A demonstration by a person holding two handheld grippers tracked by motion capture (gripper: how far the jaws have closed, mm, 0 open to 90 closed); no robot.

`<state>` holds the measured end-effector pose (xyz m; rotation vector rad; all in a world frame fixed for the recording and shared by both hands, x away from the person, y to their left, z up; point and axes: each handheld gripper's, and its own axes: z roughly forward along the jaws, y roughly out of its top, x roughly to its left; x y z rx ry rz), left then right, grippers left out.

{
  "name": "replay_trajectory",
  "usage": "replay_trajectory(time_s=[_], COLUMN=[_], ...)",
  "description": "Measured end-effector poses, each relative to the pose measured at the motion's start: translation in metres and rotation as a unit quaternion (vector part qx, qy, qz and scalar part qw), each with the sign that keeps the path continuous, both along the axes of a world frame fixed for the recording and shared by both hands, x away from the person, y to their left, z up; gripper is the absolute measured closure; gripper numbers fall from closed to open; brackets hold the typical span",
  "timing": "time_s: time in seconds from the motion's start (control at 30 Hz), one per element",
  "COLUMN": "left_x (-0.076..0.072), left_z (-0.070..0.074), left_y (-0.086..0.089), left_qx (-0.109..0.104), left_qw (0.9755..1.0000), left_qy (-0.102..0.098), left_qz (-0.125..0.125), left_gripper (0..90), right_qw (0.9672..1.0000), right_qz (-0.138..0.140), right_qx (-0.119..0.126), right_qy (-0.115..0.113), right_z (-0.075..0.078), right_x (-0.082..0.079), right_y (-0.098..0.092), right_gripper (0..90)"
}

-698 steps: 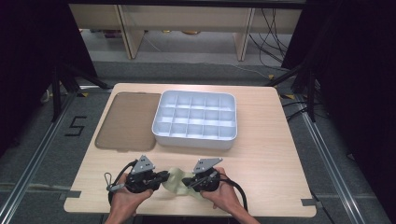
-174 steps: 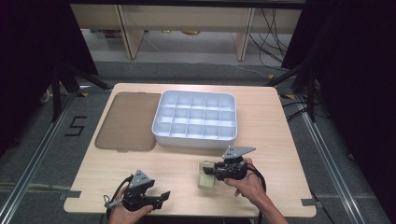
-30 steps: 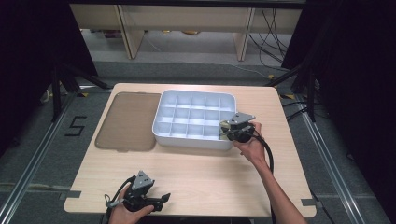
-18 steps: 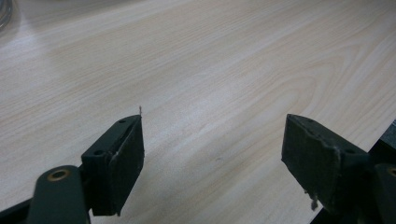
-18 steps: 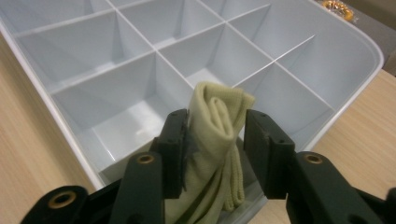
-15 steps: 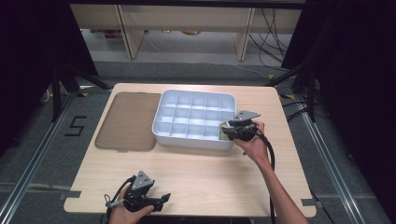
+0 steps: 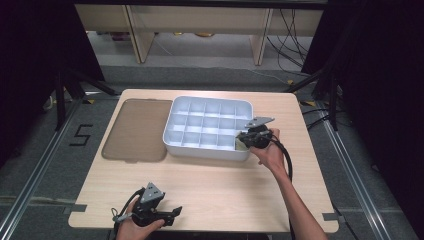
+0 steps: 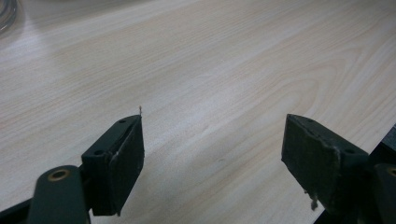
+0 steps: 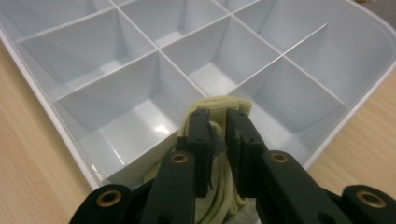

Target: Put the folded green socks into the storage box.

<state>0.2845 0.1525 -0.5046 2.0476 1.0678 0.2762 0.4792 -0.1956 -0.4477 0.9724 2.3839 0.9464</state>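
The table (image 7: 210, 185) lies bare in front with the lid (image 7: 135, 129) set aside left, the divided tray (image 7: 207, 125) awaits filling, and the right gripper (image 7: 245, 140), jaws having just closed on the folded yellowish cloth (image 9: 219, 105), hangs over the near-right corner cell between thin dividers, while the left gripper (image 7: 170, 214) rests wide open and holding nothing.

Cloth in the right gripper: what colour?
Pale yellow cloth; clearest in the right gripper view, pinched in the right gripper.

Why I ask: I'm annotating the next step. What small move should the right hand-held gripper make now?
Probably lower and open. The right hand-held gripper pinches the folded yellowish cloth over a near corner compartment of the white divided tray, and its jaws have just been closing on it.
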Motion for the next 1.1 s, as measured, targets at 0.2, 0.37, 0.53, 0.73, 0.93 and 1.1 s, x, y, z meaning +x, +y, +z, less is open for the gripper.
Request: replay_trajectory(time_s=[0.2,0.37,0.53,0.73,0.93,1.1], left_x=[-0.001,-0.001,-0.001,-0.001,-0.001,-0.001], left_z=[0.001,0.001,0.001,0.001,0.002,0.001], left_y=[0.0,-0.001,-0.001,0.0,0.0,0.0], left_qx=[-0.001,-0.008,-0.009,-0.002,-0.002,-0.005], left_qw=[1.0,1.0,1.0,1.0,1.0,1.0], left_qy=[0.001,-0.001,-0.001,0.004,0.002,-0.002], left_qz=[-0.002,0.003,0.005,-0.001,-0.002,-0.001], left_gripper=[20.7,20.7,20.8,20.7,20.7,20.8], right_qw=[0.999,0.998,0.9972,0.9969,0.9974,0.998], right_qz=[0.001,-0.006,-0.001,0.003,-0.004,-0.013], right_qx=[-0.042,-0.042,-0.043,-0.044,-0.03,-0.004], right_qy=[0.016,0.046,0.061,0.066,0.066,0.061], right_z=[-0.005,-0.011,-0.013,-0.016,-0.011,0.001], right_x=[0.005,0.007,0.01,0.012,0.01,0.006], right_y=[0.008,0.012,0.01,0.01,0.008,0.001], right_gripper=[81.4,81.4,81.2,81.1,76.9,73.1])
